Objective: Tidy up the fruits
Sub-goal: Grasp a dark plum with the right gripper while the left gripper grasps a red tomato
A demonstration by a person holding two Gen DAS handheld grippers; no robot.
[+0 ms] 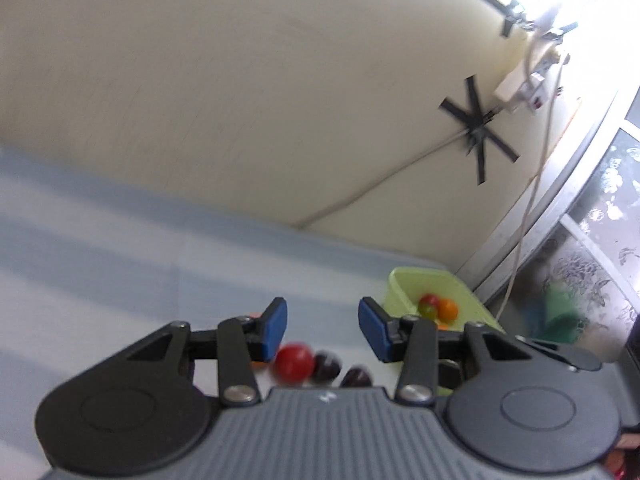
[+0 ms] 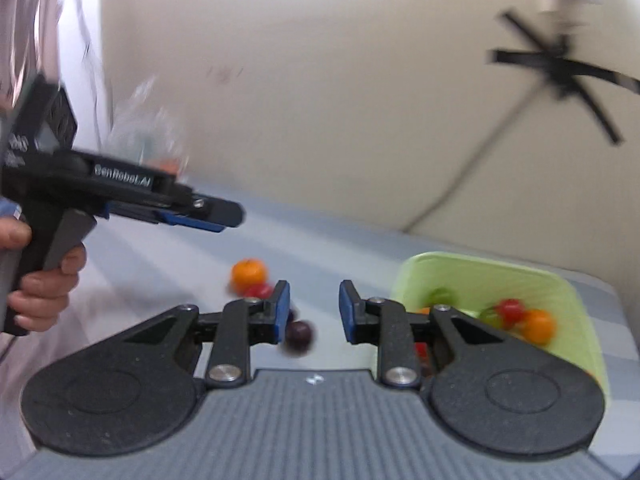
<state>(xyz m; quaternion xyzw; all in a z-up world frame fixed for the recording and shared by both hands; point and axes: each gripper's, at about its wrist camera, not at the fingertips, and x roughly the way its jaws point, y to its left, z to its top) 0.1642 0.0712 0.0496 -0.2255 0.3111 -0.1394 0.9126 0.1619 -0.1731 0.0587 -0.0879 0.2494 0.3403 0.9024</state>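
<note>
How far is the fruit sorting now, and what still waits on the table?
Done: several fruits already lie in the green basket. In hand: nothing; the left gripper and right gripper both stand open and empty. Left: an orange, a red fruit and dark plums remain on the table.

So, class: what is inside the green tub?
The green tub holds an orange, a red fruit and green fruit. The right gripper hides its near part.
</note>
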